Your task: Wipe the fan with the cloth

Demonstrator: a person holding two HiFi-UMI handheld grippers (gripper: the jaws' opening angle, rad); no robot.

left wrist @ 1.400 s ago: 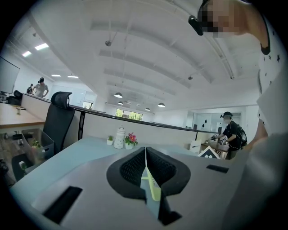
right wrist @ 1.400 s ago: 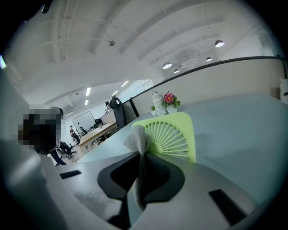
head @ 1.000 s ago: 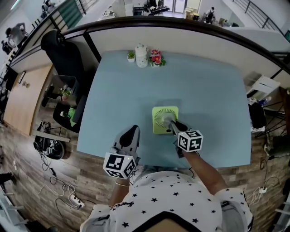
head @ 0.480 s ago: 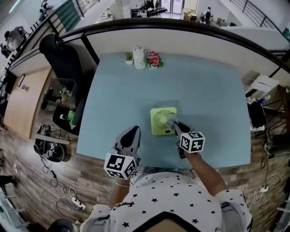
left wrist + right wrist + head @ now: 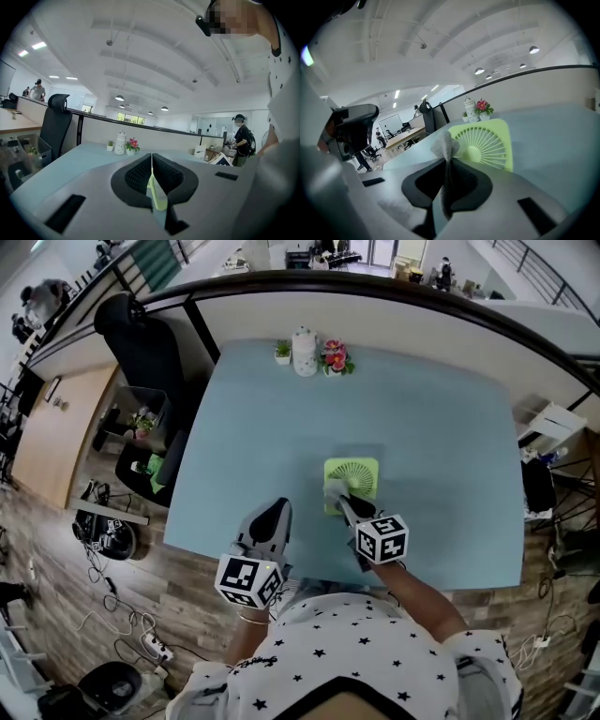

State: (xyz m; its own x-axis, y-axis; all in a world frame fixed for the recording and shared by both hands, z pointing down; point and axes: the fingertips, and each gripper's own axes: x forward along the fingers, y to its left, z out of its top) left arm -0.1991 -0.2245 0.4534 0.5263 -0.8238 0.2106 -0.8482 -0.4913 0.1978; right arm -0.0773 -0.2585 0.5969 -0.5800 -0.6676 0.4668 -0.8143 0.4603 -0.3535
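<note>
A lime-green square fan (image 5: 352,479) stands on the pale blue table (image 5: 262,418), its round grille (image 5: 483,144) facing me. My right gripper (image 5: 337,498) is shut on a grey cloth (image 5: 445,149), whose bunched end (image 5: 333,488) sits at the fan's near left edge. In the right gripper view the cloth rises between the jaws, just left of the grille. My left gripper (image 5: 269,517) rests at the table's near edge, left of the fan, jaws pressed together with nothing in them. A sliver of the fan (image 5: 157,197) shows behind its closed jaws.
At the table's far edge stand a small potted plant (image 5: 282,352), a white jar (image 5: 305,351) and a pot of pink flowers (image 5: 336,357). A black office chair (image 5: 141,343) and a bin (image 5: 141,427) are off the table's left side. A partition wall (image 5: 375,306) runs behind.
The right gripper has carried the cloth from the fan's right side across to its near left edge. The left gripper has stayed put.
</note>
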